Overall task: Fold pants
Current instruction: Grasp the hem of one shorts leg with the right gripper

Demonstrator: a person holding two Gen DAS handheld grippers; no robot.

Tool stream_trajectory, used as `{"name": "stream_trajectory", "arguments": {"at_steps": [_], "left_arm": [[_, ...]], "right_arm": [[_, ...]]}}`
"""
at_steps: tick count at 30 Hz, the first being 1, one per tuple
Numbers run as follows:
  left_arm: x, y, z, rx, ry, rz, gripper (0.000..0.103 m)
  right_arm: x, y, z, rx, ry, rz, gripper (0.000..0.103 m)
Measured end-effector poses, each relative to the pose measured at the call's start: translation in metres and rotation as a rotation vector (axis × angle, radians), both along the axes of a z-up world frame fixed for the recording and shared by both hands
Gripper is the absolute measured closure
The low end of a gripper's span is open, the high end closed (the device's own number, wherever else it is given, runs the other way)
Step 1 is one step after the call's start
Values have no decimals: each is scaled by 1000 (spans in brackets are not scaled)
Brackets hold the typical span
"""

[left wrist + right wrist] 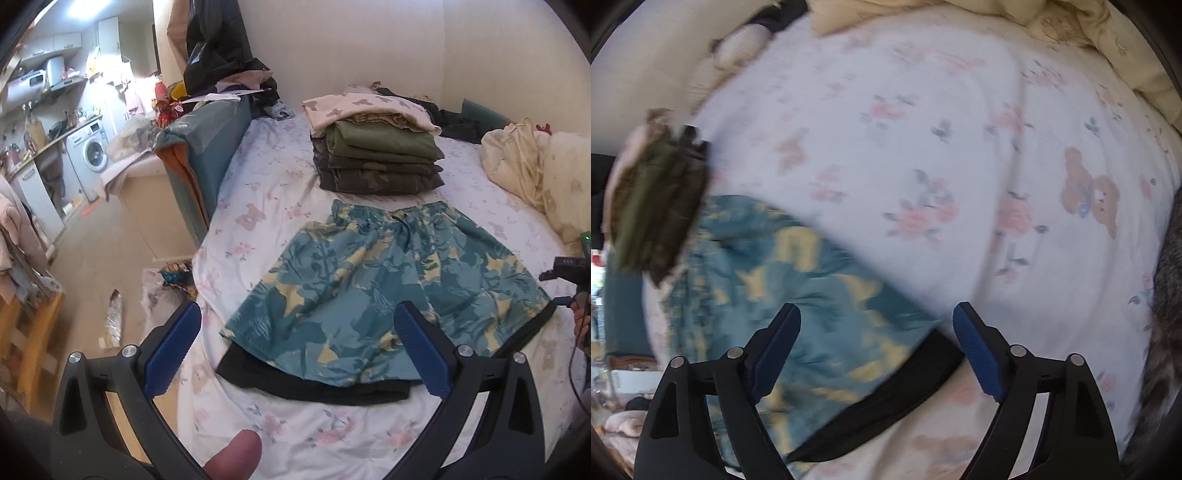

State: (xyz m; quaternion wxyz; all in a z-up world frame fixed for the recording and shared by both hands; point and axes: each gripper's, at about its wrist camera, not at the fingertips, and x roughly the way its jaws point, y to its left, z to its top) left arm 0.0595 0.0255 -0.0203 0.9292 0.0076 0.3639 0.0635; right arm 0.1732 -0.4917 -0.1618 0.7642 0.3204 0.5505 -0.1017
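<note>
Teal and yellow patterned shorts (380, 284) with a black hem lie flat on the floral bedsheet (280, 435), waistband away from me. My left gripper (299, 350) is open and empty, hovering above the near hem of the shorts. My right gripper (877, 352) is open and empty, above the shorts' (798, 295) black-hemmed corner; that view is blurred. In the left wrist view the right gripper (569, 284) shows at the right edge, beside the shorts.
A stack of folded green and camouflage clothes (376, 147) sits on the bed behind the shorts, and shows in the right wrist view (653, 199). Cream bedding (532, 170) is bunched at the right. A teal cushion (203, 155) edges the bed's left side.
</note>
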Motion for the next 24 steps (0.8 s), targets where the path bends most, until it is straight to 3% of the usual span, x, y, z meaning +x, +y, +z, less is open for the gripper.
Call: {"name": "stream_trajectory", "arguments": {"at_steps": [1,3,5,6,7,8,10,15,18,21,24], "left_arm": [[3,0,0,2,3,2,0],[9,-4,0,17,17,7,0],[13,-10,0,42,27,7,0],[16,-14,1,54,33,6,0],[19,-17,2,60,39,6,0],[22,-20,3,63,45,6,0],[29,-25,8,59,59,6,0],[53,-37,19,15,99,-3,0],[67,-43,22,-22,119,5,0],[69,-55,23,-15,107,-15,0],[70,-63,18,-19,120,-40,0]], "right_arm": [[1,-1,-2,7,0,5,29],[5,-1,-6,22,-1,37,34],[6,2,-8,-29,7,73,48],[6,4,-6,-48,4,84,76],[6,6,0,-66,-18,94,84],[7,9,5,-71,-45,102,84],[6,15,20,-82,-102,135,103],[-8,35,64,-22,-253,181,103],[-12,41,73,-26,-271,165,102],[-8,33,58,-41,-216,169,87],[-5,20,47,-63,-178,142,87]]}}
